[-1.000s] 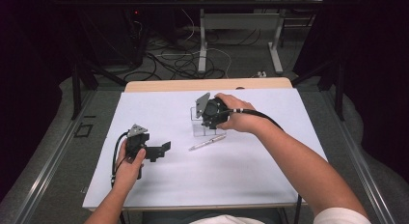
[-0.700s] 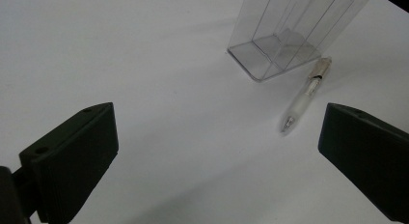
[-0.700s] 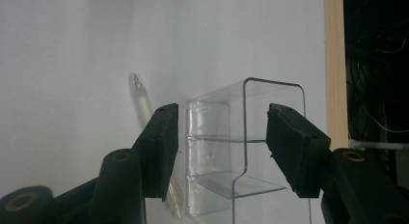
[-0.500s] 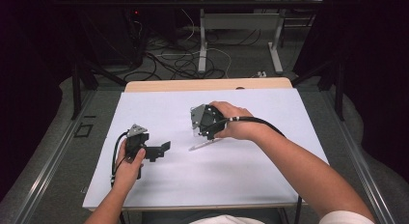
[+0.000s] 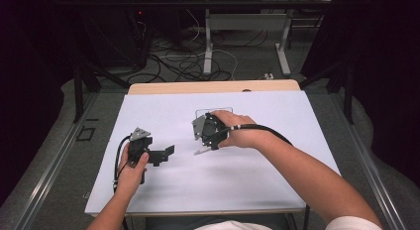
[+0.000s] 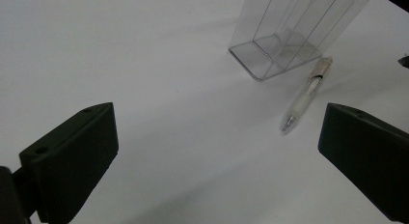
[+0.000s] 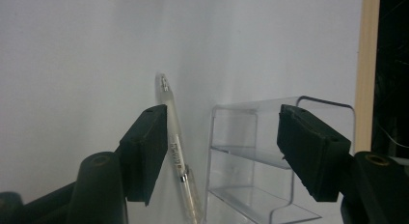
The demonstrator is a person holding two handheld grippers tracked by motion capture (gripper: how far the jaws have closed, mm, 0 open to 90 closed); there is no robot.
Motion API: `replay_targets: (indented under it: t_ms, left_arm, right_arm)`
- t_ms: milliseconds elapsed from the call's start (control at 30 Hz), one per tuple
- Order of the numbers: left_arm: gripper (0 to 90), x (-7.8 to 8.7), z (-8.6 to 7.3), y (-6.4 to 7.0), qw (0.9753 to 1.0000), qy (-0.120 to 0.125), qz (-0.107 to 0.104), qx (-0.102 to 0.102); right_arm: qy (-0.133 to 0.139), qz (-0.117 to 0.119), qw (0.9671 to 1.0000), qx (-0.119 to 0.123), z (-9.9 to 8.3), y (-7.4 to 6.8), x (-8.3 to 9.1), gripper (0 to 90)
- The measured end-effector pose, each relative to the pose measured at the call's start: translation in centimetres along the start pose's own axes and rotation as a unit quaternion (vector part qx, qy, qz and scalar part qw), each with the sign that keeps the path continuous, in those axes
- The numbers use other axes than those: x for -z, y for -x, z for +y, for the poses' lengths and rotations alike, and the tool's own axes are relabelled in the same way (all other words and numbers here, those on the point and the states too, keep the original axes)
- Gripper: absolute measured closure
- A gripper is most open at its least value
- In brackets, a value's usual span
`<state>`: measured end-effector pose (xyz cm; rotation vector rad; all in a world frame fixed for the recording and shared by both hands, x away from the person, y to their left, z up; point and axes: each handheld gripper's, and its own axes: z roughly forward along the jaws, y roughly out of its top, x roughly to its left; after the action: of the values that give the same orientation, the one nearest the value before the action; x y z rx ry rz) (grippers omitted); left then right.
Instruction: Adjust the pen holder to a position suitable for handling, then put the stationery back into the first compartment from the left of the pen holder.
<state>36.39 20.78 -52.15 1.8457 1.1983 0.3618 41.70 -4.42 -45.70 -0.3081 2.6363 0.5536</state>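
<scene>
A slim white translucent ballpoint pen (image 6: 306, 95) is laid on the white table sheet (image 5: 277, 170), just beside the clear acrylic holder (image 6: 289, 35), at its 5 o'clock. Above it, the right gripper (image 7: 222, 156) is held wide open and empty; the left gripper (image 6: 217, 161), at 9 o'clock, likewise. The holder could be knocked by the far jaw, or the pen rolled.

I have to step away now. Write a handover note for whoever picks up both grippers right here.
Left gripper: open, holding nothing, resting low on the white table, aimed toward the pen.
Right gripper: open, above the pen, not gripping it.
The pen lies flat beside the clear plastic holder, which stands upright.
Done: nothing picked up yet.
Left, likely: grasp the pen; probably put it into the holder.
</scene>
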Motion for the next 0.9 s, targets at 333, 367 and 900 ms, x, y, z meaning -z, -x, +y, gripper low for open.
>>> replay_targets:
  t_ms: [333,367,900]
  left_arm:
    - [0.7,0.0,0.0,-0.1,1.0000,-0.001,0.001,0.000]
    - [0.7,0.0,0.0,-0.1,1.0000,-0.002,0.001,0.000]
    - [0.8,0.0,-0.1,-0.1,1.0000,-0.002,0.002,0.001]
  right_arm:
    - [-0.015,0.020,0.9996,-0.009,-1.4,-1.0,-2.0,34.6]
    - [-0.011,0.021,0.9997,-0.009,-1.6,-1.2,-2.4,34.7]
    - [-0.026,0.023,0.9992,0.019,-1.7,-1.4,-4.5,37.8]
